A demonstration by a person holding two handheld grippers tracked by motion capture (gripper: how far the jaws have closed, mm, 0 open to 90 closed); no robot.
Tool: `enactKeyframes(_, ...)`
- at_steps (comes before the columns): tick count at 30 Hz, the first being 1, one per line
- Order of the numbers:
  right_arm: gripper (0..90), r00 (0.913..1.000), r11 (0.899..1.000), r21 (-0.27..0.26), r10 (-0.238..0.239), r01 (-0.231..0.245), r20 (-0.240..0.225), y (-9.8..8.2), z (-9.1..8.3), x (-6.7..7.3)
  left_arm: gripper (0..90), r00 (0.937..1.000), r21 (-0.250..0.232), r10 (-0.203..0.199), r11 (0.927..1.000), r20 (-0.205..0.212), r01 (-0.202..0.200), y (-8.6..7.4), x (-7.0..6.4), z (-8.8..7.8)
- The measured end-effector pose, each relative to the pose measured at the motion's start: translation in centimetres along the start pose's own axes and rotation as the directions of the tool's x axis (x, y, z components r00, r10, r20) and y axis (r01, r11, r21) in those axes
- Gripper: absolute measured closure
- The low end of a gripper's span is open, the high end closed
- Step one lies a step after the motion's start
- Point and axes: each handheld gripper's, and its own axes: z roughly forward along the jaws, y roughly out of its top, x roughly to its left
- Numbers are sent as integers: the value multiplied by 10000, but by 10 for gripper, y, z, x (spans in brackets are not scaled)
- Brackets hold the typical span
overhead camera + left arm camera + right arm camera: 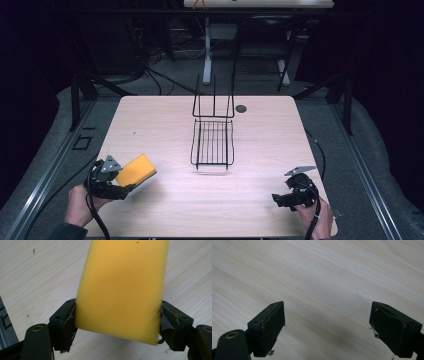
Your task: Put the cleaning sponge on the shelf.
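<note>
Yellow sponge [120, 290] clamped in left tongs [125, 189], held just above the table [165, 205], well left of and nearer than the wire rack [212, 142]. Likely light, soft, compressible; pads bite its narrow sides near one end. Right tongs [327, 325] apart, empty, right of rack. Bare tabletop lies between sponge and rack; table edge close behind.

I see a plain yellow sponge [120, 290], a black wire rack [213, 142], a pale wood-grain table [150, 120], black jaws on my left gripper [117, 325] and right gripper [327, 327].
</note>
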Motion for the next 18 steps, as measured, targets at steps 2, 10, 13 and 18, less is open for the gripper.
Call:
enactKeyframes(2, 127, 10000, 10000, 15, 0, 0, -10, 0, 0, 0, 253, 10000, -31, 34, 10000, 20, -34, 1, -1, 1)
enactKeyframes(10, 127, 10000, 10000, -7, -18, 18, 19, 0, 0, 0, 254, 9999, -146, 100, 9998, 94, -98, 8, -4, 0)
enactKeyframes(13, 127, 10000, 10000, -7, -13, 13, 20, 0, 0, 0, 254, 9999, -212, 131, 9997, 102, -129, 11, -4, 0)
enactKeyframes(18, 127, 10000, 10000, -2, -11, 11, 28, 0, 0, 0, 255, 9996, -277, 236, 9993, 136, -232, 16, -5, -1)
